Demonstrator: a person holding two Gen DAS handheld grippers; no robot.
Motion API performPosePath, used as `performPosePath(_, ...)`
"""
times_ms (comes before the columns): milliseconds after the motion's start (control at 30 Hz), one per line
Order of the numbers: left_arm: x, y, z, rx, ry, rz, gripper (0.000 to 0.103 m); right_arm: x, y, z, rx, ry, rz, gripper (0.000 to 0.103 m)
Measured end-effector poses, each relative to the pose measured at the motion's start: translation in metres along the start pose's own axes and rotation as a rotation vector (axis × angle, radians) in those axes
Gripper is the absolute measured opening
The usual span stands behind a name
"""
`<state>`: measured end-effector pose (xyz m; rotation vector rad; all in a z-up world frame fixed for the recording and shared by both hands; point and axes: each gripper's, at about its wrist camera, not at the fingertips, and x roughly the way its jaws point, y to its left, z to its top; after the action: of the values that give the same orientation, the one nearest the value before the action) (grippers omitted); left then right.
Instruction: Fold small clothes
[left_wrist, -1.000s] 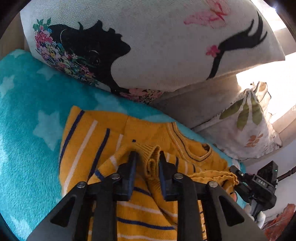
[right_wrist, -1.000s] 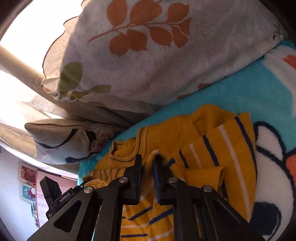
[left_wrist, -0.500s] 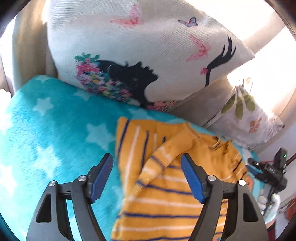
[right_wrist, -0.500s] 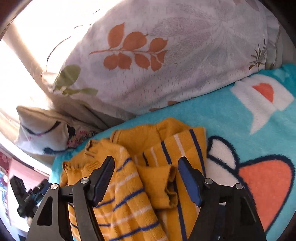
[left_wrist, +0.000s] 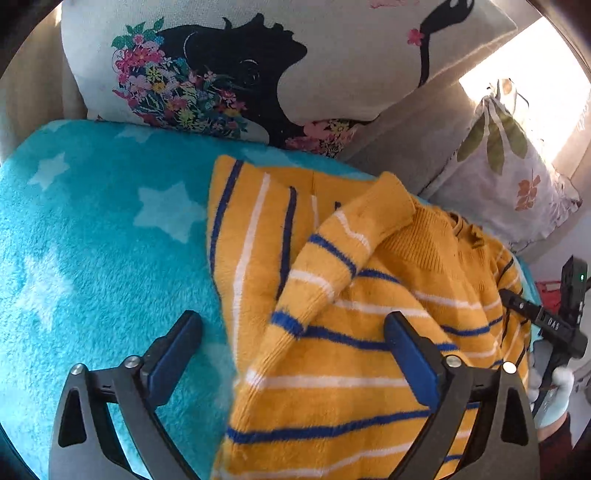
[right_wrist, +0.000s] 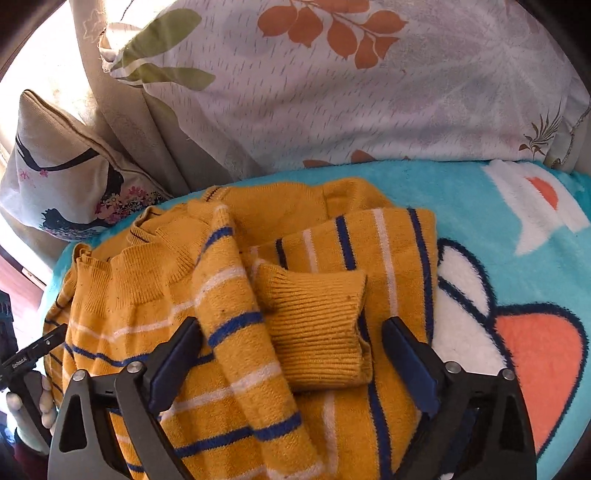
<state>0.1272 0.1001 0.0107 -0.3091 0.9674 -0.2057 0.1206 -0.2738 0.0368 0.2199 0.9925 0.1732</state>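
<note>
A small yellow sweater (left_wrist: 332, 369) with blue and white stripes lies on a turquoise blanket (left_wrist: 92, 258). Both sleeves are folded in across its body. The left sleeve (left_wrist: 332, 258) lies diagonally in the left wrist view. In the right wrist view the sweater (right_wrist: 229, 369) shows a ribbed cuff (right_wrist: 317, 328) lying on top. My left gripper (left_wrist: 293, 332) is open and empty above the sweater's left edge. My right gripper (right_wrist: 291, 339) is open and empty above the cuff.
A pillow with a black silhouette and flowers (left_wrist: 258, 66) and a leaf-print pillow (right_wrist: 332, 92) lean at the back. The blanket (right_wrist: 517, 229) carries a white and orange cartoon print at the right. The other gripper (left_wrist: 554, 325) shows at the right edge.
Both grippers were shut on the sleeves a second ago. They have let go, opened wide and drawn back. The sleeves now lie folded on the sweater.
</note>
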Motion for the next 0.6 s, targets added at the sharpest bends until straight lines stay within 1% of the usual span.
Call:
performPosePath(33,0.001,-0.002,0.0,-0.017,-0.011,0.006,0.1,0.001,0.003,-0.001,-0.006,-0.008,-0.017,0.102)
performPosePath(67,0.003,-0.005,0.001,-0.017,-0.003,0.014,0.1,0.003,0.008,-0.001,-0.012,-0.012,-0.035,0.096)
performPosePath(100,0.005,-0.01,0.002,-0.011,0.01,0.005,0.081,0.001,0.01,-0.001,-0.012,-0.018,-0.04,0.079)
performPosePath(133,0.006,-0.013,0.003,-0.023,0.036,-0.008,0.035,-0.001,0.011,-0.001,0.001,-0.023,-0.045,0.07)
performPosePath(167,0.004,-0.012,0.005,-0.05,0.069,-0.026,0.029,-0.006,0.008,0.001,0.018,-0.018,-0.028,0.043)
performPosePath(200,-0.002,-0.011,0.007,-0.08,0.072,-0.06,0.026,-0.011,0.004,0.003,0.047,-0.007,0.03,0.024)
performPosePath(233,-0.009,-0.01,0.009,-0.092,0.066,-0.077,0.024,-0.016,-0.002,0.006,0.087,0.006,0.085,0.023)
performPosePath(267,-0.018,-0.01,0.01,-0.103,0.06,-0.09,0.023,-0.024,-0.008,0.008,0.124,0.007,0.128,0.02)
performPosePath(333,-0.036,-0.007,0.011,-0.134,0.059,-0.132,0.017,-0.043,-0.015,0.011,0.164,-0.007,0.216,0.019)
performPosePath(367,-0.045,-0.007,0.011,-0.144,0.06,-0.154,0.017,-0.053,-0.017,0.012,0.172,-0.014,0.25,0.018)
performPosePath(467,-0.073,-0.01,0.008,-0.153,0.057,-0.201,0.016,-0.083,-0.016,0.011,0.173,-0.036,0.319,0.018)
performPosePath(533,-0.088,-0.012,0.004,-0.145,0.053,-0.208,0.016,-0.1,-0.014,0.007,0.18,-0.049,0.368,0.018)
performPosePath(600,-0.093,-0.022,0.0,-0.133,0.065,-0.194,0.016,-0.113,-0.019,0.001,0.198,-0.056,0.403,0.018)
